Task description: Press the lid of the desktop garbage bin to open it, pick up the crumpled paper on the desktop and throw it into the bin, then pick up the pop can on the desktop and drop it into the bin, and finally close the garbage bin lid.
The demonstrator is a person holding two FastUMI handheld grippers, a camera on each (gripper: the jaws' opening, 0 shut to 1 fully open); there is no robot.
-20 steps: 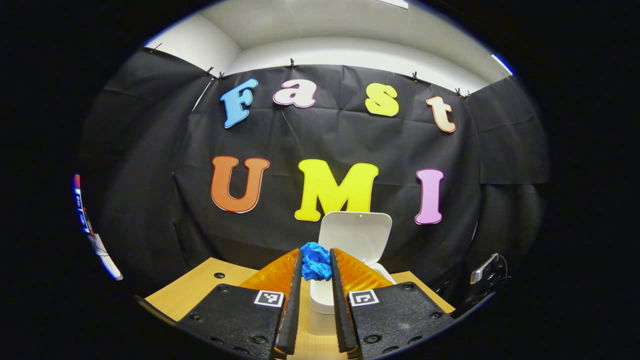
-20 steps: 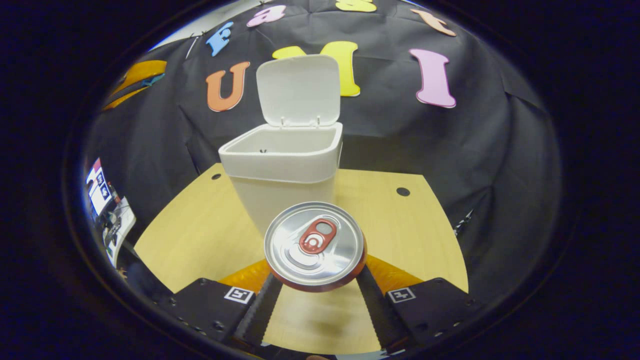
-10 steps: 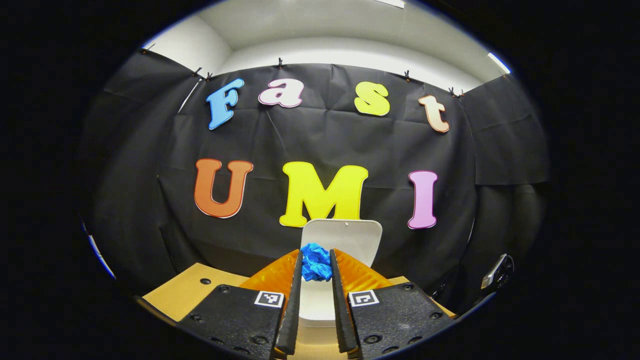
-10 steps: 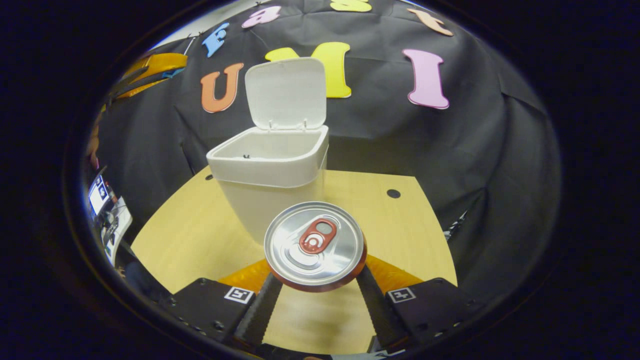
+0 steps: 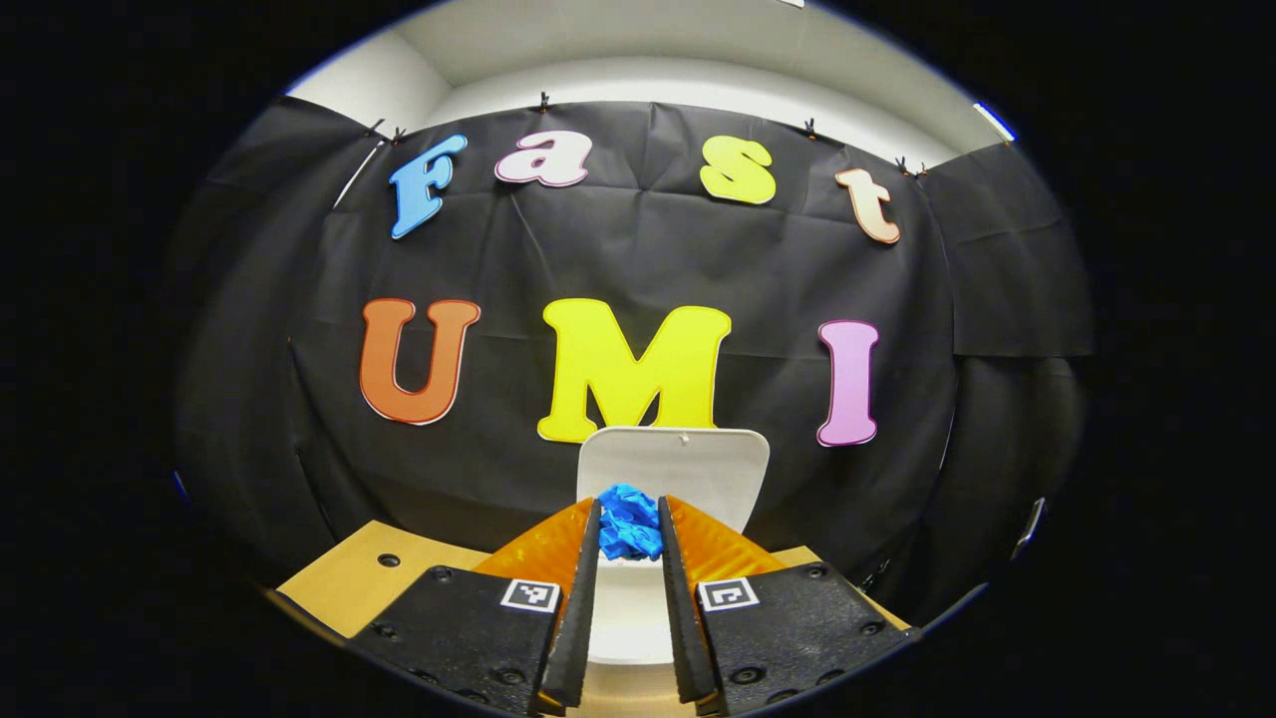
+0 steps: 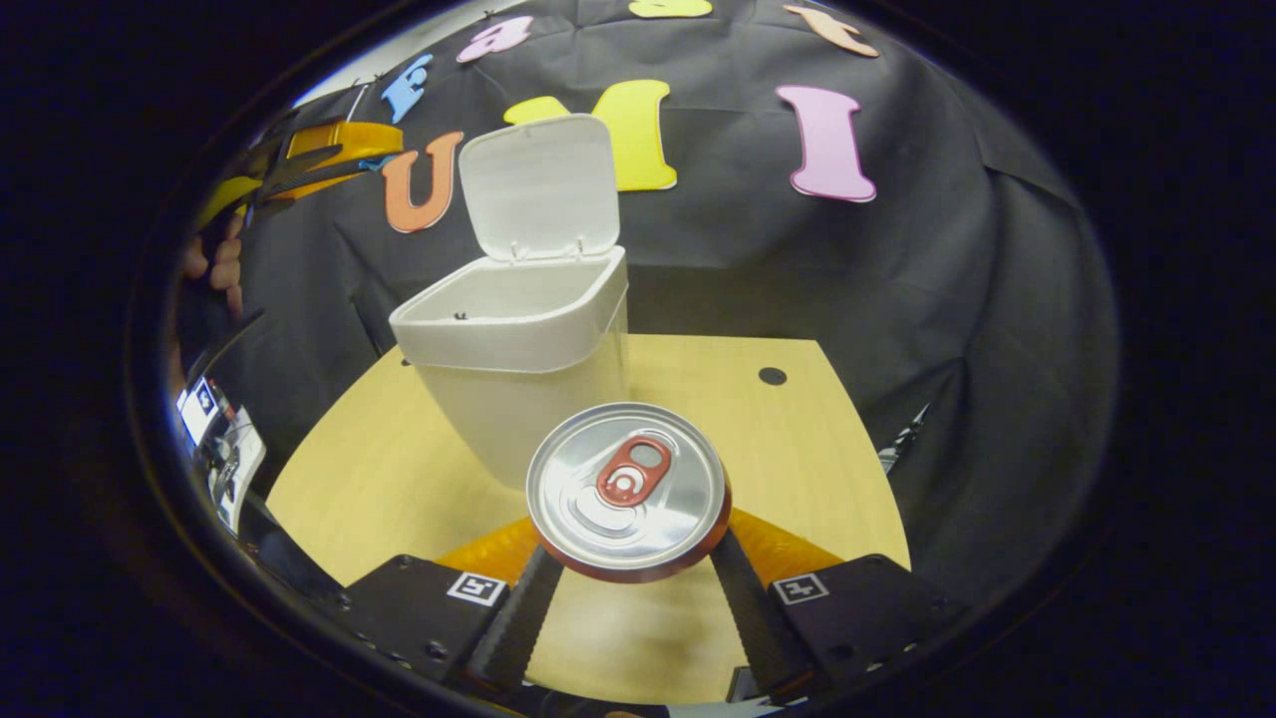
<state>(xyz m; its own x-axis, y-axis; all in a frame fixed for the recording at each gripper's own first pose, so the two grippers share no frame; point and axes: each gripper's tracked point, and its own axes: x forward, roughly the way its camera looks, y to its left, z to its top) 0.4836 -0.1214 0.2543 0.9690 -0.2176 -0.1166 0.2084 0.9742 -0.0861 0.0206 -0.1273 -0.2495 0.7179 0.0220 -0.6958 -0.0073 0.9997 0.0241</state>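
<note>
Between the left gripper (image 5: 629, 534) fingers sits the blue crumpled paper (image 5: 628, 523), pinched from both sides and carried high, level with the raised lid (image 5: 674, 469) of the white desktop garbage bin (image 6: 513, 344). It is likely held that high so the wad clears the rim before release; whether it is already over the opening I cannot tell. The lid stands upright on its rear hinge, leaving the mouth free for both drops. On the near side of the bin, the right gripper (image 6: 628, 543) clamps the pop can (image 6: 628, 491) upright by its sides, above the wooden desktop (image 6: 797, 439), apparently waiting its turn. The left gripper also shows in the right gripper view, at upper left, with a hand (image 6: 214, 264) behind it.
</note>
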